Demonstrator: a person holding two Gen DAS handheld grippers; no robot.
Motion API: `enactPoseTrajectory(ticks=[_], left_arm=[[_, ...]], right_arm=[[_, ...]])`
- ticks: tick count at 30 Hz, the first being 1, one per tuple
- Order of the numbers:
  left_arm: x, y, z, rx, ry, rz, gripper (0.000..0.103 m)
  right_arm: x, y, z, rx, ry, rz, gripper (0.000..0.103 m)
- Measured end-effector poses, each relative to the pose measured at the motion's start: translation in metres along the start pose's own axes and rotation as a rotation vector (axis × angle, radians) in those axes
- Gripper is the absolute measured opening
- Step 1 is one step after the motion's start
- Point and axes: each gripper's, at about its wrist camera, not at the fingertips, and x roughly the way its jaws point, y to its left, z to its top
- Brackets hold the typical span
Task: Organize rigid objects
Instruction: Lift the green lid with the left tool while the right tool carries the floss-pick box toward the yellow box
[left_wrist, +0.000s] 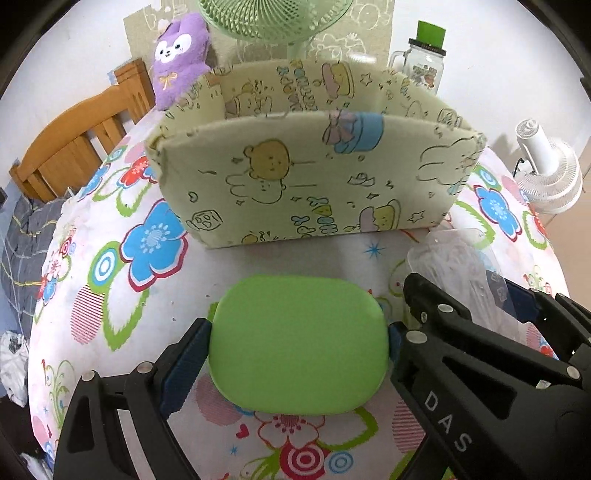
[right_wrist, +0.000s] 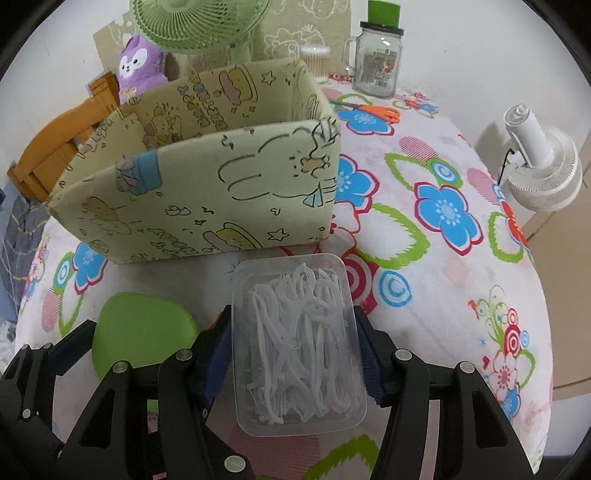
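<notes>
My left gripper (left_wrist: 299, 338) is shut on a flat green rounded case (left_wrist: 299, 345), just above the flowered tablecloth. My right gripper (right_wrist: 295, 339) is shut on a clear plastic box of white floss picks (right_wrist: 299, 343). The green case also shows in the right wrist view (right_wrist: 140, 332), left of the clear box. The clear box shows at the right of the left wrist view (left_wrist: 458, 273). A pale yellow cartoon-print storage box (left_wrist: 306, 173) stands open-topped just beyond both grippers; it also shows in the right wrist view (right_wrist: 207, 184).
A purple plush (left_wrist: 181, 59), a green fan (left_wrist: 273, 18) and a glass jar with green lid (right_wrist: 376, 66) stand behind the box. Orange scissors (right_wrist: 376, 110) and a cotton-swab tub (right_wrist: 316, 61) lie at the back right. A white fan (right_wrist: 539, 162) stands beyond the table's right edge, a wooden chair (left_wrist: 77, 136) at the left.
</notes>
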Motion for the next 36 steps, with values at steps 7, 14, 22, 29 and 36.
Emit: enactPoseTrajectory(ticks=[7, 14, 22, 29, 36], left_arm=[[-0.026, -0.003, -0.001, 0.001, -0.032, -0.007, 0.095], [-0.049, 0.001, 0.002, 0.008, -0.066, -0.010, 0.095], [-0.077, 0.001, 0.005, 0.026, -0.104, -0.006, 0.095], [-0.098, 0.003, 0.008, 0.023, -0.126, 0.000, 0.095], [-0.117, 0.008, 0.012, 0.012, -0.137, -0.001, 0.095]], right_arm=[[-0.023, -0.003, -0.002, 0.019, -0.029, -0.006, 0.062], [-0.054, 0.000, -0.003, 0.030, -0.080, -0.019, 0.062], [-0.082, 0.002, -0.001, 0.046, -0.117, -0.020, 0.062], [-0.104, 0.006, 0.002, 0.034, -0.146, -0.021, 0.062], [-0.126, 0.010, 0.005, 0.043, -0.153, -0.036, 0.062]])
